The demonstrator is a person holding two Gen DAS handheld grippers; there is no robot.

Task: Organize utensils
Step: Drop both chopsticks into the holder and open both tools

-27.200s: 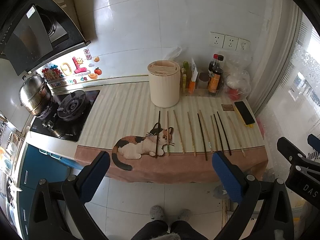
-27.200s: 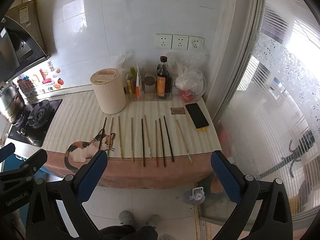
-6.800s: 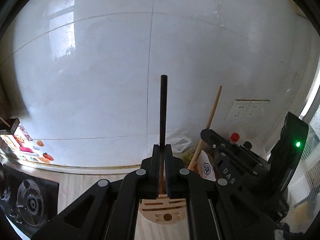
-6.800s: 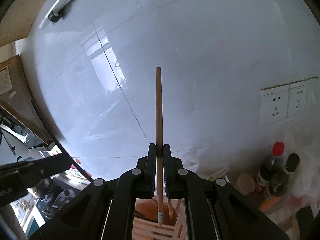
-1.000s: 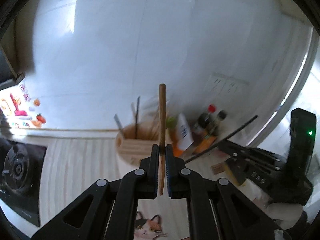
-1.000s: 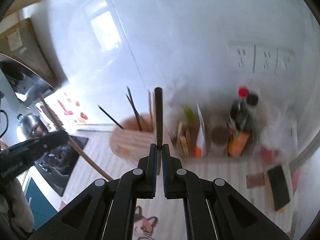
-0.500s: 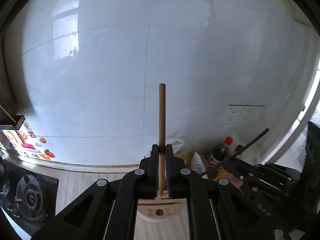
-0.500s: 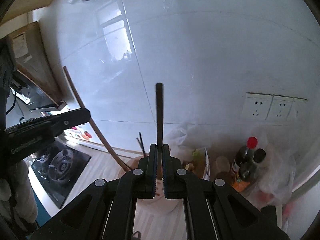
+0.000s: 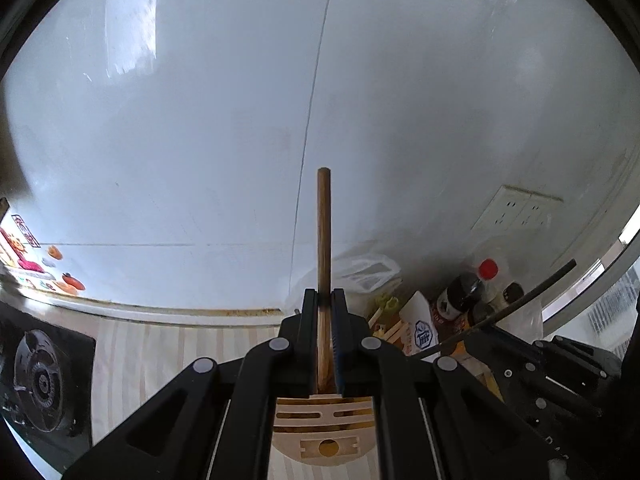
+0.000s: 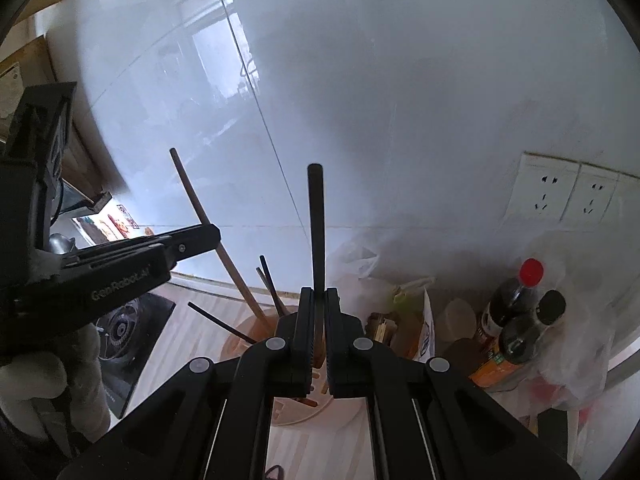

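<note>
Both grippers have swung in from over the counter (image 9: 168, 356) to just above the holder (image 9: 324, 436). The left gripper (image 9: 325, 344) has its fingers clamped on a wooden chopstick (image 9: 323, 240), upright over the slotted lid. The right gripper (image 10: 316, 320) pinches a black chopstick (image 10: 316, 220) likewise, so both look ready to drop in.

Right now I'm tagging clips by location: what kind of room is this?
Most likely a home kitchen: a gas burner set in the striped counter, dark sauce bottles by the tiled wall, and a slotted utensil holder receiving chopsticks.
</note>
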